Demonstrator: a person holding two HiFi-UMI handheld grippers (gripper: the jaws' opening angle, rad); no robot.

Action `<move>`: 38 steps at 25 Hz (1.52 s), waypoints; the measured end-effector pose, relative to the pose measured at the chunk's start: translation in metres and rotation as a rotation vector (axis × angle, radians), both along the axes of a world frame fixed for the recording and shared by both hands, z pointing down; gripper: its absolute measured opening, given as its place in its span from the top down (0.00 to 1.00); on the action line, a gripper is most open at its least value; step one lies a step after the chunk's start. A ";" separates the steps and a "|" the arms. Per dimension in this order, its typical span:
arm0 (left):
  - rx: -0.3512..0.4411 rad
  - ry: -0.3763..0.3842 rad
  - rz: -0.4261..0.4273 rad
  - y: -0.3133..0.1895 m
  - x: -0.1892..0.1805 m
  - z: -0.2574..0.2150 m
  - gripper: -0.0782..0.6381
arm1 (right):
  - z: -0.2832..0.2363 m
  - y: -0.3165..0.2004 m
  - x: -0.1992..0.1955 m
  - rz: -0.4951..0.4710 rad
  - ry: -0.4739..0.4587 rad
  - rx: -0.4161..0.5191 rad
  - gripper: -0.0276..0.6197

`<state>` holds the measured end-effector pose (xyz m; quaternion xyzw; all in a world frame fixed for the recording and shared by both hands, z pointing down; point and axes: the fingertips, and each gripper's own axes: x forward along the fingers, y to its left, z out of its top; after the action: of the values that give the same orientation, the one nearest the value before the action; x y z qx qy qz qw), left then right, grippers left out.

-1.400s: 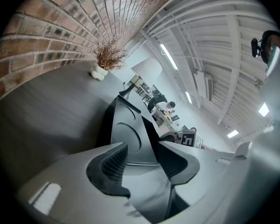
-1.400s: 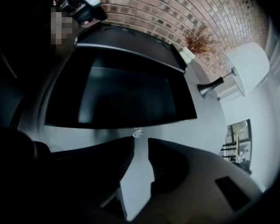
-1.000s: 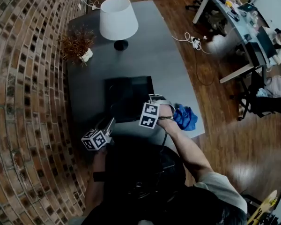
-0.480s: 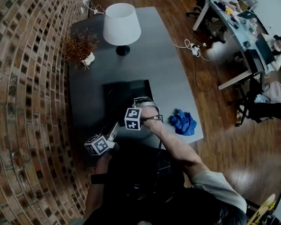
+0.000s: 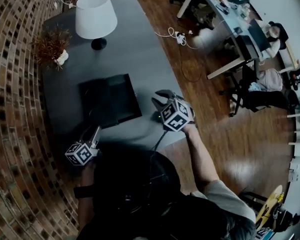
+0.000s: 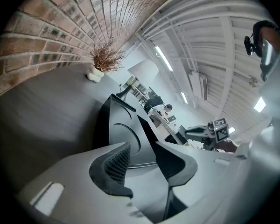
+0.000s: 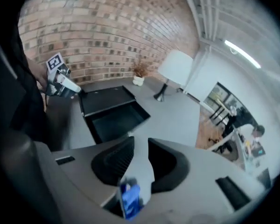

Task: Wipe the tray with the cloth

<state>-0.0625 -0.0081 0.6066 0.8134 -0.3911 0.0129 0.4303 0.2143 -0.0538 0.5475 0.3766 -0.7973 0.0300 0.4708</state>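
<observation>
The black tray lies on the grey table; it also shows in the left gripper view and in the right gripper view. My left gripper rests just off the tray's near left corner. Its jaws have just been closing and stand apart with nothing between them. My right gripper hovers right of the tray, near the table's edge. Its jaws have just been opening; no pad presses on anything. A bit of the blue cloth shows low in their gap. In the head view the cloth is hidden.
A white lamp and a dried plant in a white pot stand at the table's far end. A brick wall runs along the left. The table's right edge drops to the wooden floor. Office desks with people sit far right.
The right gripper went from the cloth left to the tray's near edge, then swung back right and up. The cloth is now hidden in the head view. The left gripper barely moved.
</observation>
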 end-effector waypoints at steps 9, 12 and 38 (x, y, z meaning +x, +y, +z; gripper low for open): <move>0.009 0.004 0.004 -0.007 0.001 0.004 0.68 | 0.126 0.124 0.080 0.273 0.017 -0.375 0.27; 0.002 -0.007 0.021 -0.006 0.004 0.006 0.68 | 0.169 0.136 0.083 0.208 0.223 -0.407 0.49; -0.012 -0.003 0.066 -0.006 0.009 0.008 0.69 | 0.151 -0.109 -0.164 -0.464 0.473 0.131 0.67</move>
<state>-0.0533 -0.0139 0.6146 0.8232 -0.3648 0.0307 0.4339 0.0507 -0.1630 0.6990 0.2113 -0.7308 -0.2174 0.6116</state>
